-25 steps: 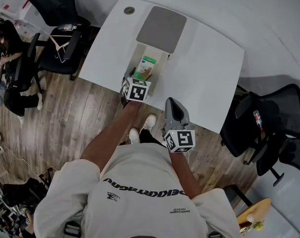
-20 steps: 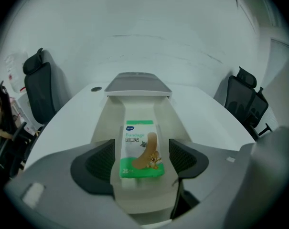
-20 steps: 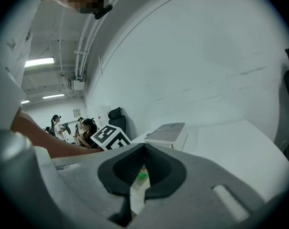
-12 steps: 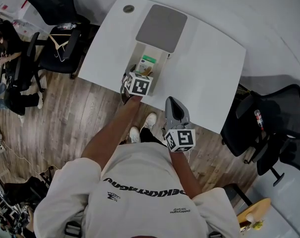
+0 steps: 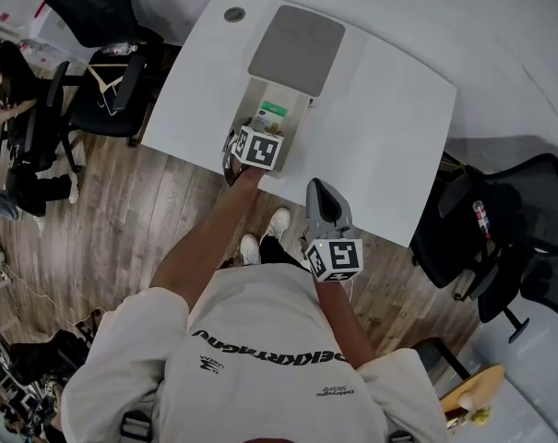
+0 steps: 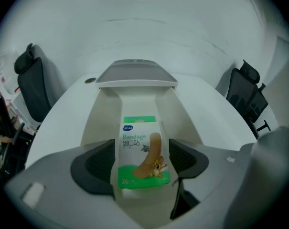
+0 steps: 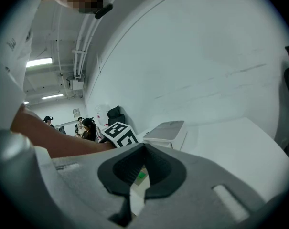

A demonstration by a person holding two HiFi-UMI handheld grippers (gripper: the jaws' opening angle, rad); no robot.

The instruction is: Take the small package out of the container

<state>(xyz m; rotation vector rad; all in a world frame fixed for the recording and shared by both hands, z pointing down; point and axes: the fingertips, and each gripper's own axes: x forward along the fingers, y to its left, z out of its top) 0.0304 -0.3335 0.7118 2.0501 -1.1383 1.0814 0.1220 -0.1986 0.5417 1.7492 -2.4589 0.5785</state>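
Loosely, left gripper [image 6: 142, 146] straddles flat, glossy green-white package [image 6: 142, 154].

The head view looks steeply down from above the person's shoulders, well above the white tabletop [image 5: 389, 127], and takes in the floor [image 5: 122, 229] and office chairs [image 5: 99, 12] around it. The left gripper view sits low and close at the mouth of the open container [image 6: 103, 118], facing along it toward its grey lid [image 6: 134, 73] and the wall [image 6: 158, 23] behind. The right gripper view rides low by the tabletop's near edge, facing across it to the same wall. All three share the container and lid. The right gripper view also catches the marker cube [image 7: 119, 134] on the left gripper [image 6: 142, 165], which the head view sees from above.
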